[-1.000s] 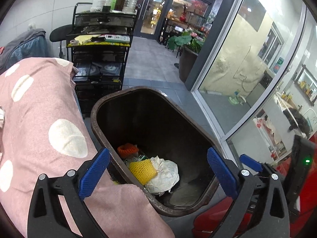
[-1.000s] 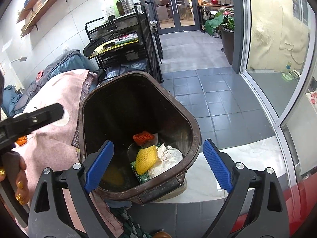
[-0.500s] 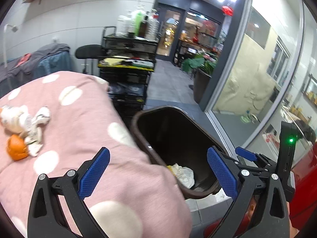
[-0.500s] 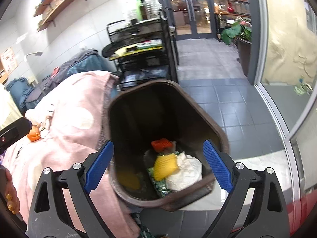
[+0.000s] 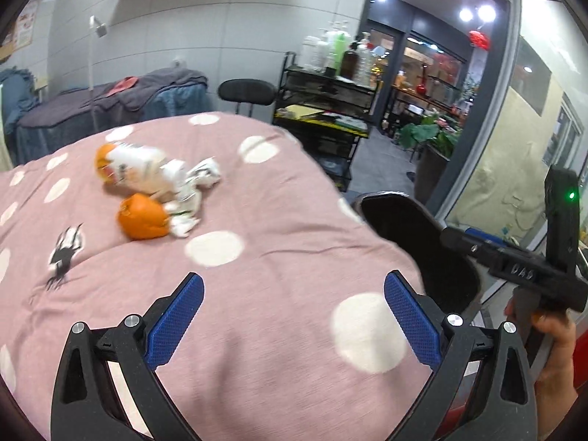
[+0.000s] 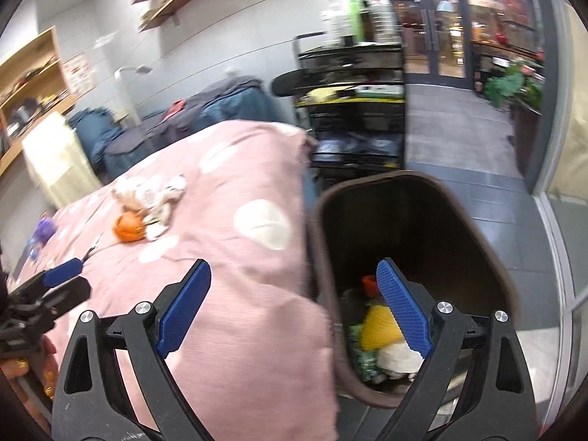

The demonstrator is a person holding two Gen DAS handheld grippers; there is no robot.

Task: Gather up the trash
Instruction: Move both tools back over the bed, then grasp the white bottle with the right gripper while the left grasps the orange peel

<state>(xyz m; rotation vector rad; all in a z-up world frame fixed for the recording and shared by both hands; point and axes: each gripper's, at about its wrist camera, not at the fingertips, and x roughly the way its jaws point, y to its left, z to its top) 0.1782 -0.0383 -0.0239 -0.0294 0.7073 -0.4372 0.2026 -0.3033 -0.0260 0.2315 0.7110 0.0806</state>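
A heap of trash lies on the pink dotted blanket [image 5: 257, 257]: an orange peel [image 5: 143, 217] and crumpled white paper [image 5: 172, 176], also in the right wrist view [image 6: 128, 226]. My left gripper [image 5: 292, 318] is open and empty above the blanket, short of the heap. The brown bin [image 6: 441, 220] stands by the bed's right edge and holds yellow foam net [image 6: 378, 327], white paper and an orange piece. My right gripper [image 6: 294, 308] is open and empty over the bin's near left rim. The bin's rim shows in the left wrist view [image 5: 411, 242].
A black trolley [image 5: 323, 110] with bottles stands behind the bed. A glass wall [image 5: 514, 147] runs along the right. Grey tiled floor [image 6: 459, 154] lies past the bin. A purple object [image 6: 44, 229] lies at the blanket's far left.
Both grippers have swung left, away from the bin and toward the blanket. The trash heap now sits nearer the middle of the left wrist view.
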